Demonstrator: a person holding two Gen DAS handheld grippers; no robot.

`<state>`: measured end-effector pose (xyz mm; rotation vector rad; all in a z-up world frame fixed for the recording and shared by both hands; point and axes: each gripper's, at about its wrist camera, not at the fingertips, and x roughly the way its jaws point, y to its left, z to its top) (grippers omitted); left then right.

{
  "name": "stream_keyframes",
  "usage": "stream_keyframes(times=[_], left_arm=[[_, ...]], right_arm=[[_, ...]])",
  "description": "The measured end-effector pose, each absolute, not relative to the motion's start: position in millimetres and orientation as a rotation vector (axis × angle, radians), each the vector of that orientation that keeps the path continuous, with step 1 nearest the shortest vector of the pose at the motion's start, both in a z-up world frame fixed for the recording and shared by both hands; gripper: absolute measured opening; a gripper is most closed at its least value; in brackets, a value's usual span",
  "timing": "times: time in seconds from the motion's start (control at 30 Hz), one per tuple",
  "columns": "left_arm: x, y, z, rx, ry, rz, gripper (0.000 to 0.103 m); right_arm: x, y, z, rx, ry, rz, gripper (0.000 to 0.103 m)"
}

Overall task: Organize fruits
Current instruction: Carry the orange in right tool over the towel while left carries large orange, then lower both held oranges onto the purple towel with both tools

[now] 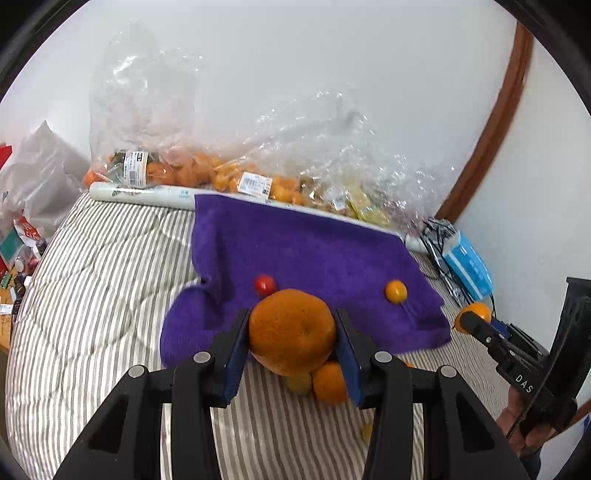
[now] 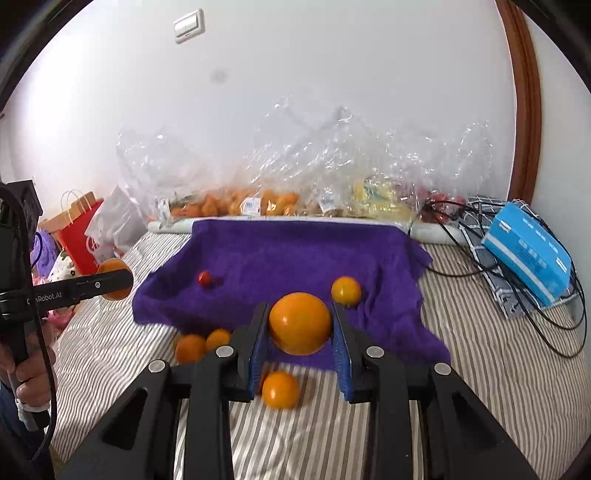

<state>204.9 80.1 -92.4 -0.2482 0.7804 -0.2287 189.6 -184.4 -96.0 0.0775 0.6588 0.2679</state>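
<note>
The purple towel (image 1: 303,251) is fluffy, matt cloth lying on a striped quilted bedcover (image 1: 103,280) of soft fabric. At the far side, crinkled clear plastic bags (image 2: 332,162) shine glossy. The mandarin (image 1: 291,330) has dull, pitted peel, whereas the orange tomato (image 2: 300,323) looks smooth and shiny between blue ribbed pads (image 2: 258,354).

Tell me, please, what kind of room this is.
Probably a bedroom at home: fruit lies on a striped quilt, beside a wall with a light switch, with shopping bags on the floor.
</note>
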Motion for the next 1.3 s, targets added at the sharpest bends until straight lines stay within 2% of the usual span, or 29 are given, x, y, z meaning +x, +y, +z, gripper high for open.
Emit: stream_keyframes(times=[0.5, 0.73, 1.3], left_arm=[[269.2, 74.4, -121.4, -0.219, 0.814, -0.170, 0.042], [278.5, 74.1, -141.9, -0.211, 0.853, -0.158, 0.042], [287.4, 70.3, -161.8, -0.214, 0.901, -0.147, 0.042]], right_arm=[[254.9, -185.4, -112.8, 0.113, 0.659, 0.252, 0.032], [271.6, -196.2, -139.6, 0.166, 0.720, 0.238, 0.032], [279.1, -200.1, -154.1, 0.151, 0.760, 0.237, 0.032]])
